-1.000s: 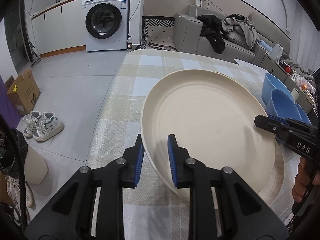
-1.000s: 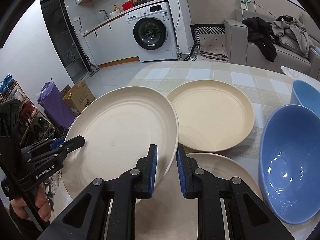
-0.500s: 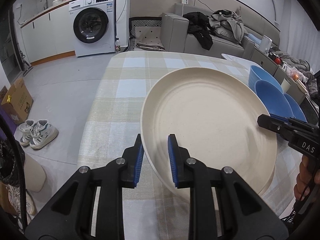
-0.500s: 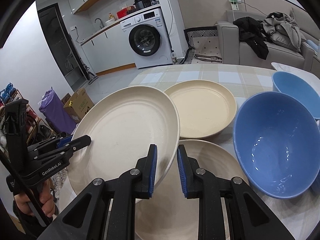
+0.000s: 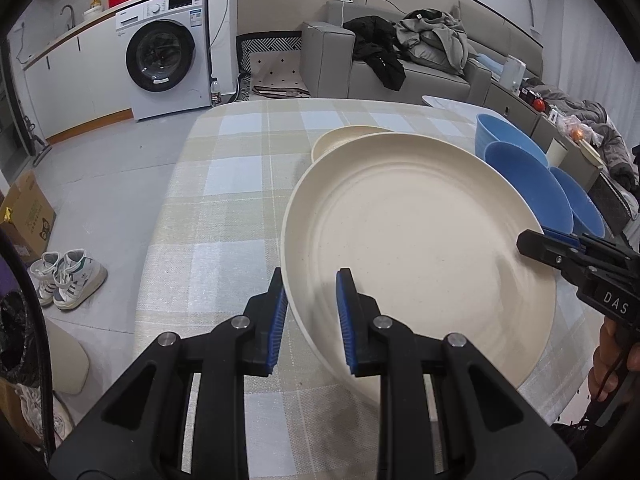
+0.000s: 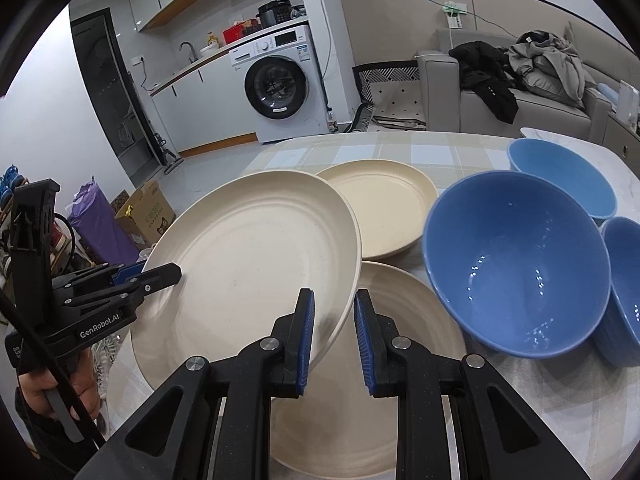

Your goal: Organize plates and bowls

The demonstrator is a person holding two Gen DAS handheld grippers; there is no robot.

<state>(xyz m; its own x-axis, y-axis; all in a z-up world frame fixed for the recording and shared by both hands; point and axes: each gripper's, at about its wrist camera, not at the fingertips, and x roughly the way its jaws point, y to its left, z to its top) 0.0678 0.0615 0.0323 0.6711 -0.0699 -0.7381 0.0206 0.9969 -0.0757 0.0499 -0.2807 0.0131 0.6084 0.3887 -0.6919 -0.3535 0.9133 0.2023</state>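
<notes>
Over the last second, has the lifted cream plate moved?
Yes. In the right wrist view the lifted cream plate has drawn back toward the camera, uncovering the plate beneath and leaving the far plate.

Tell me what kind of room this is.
Most likely a small apartment's open kitchen and living area: a washing machine under a counter with a sink tap, a grey sofa piled with clothes, and a checked-cloth table.

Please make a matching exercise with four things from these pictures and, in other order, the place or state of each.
1. lifted cream plate
2. yellowish plate
3. largest blue bowl
4. washing machine

a. on the floor, beyond the table
b. flat on the table, behind the lifted one
c. gripped at two rims, tilted
d. right of the plates

Pairs: 1-c, 2-b, 3-d, 4-a
</notes>
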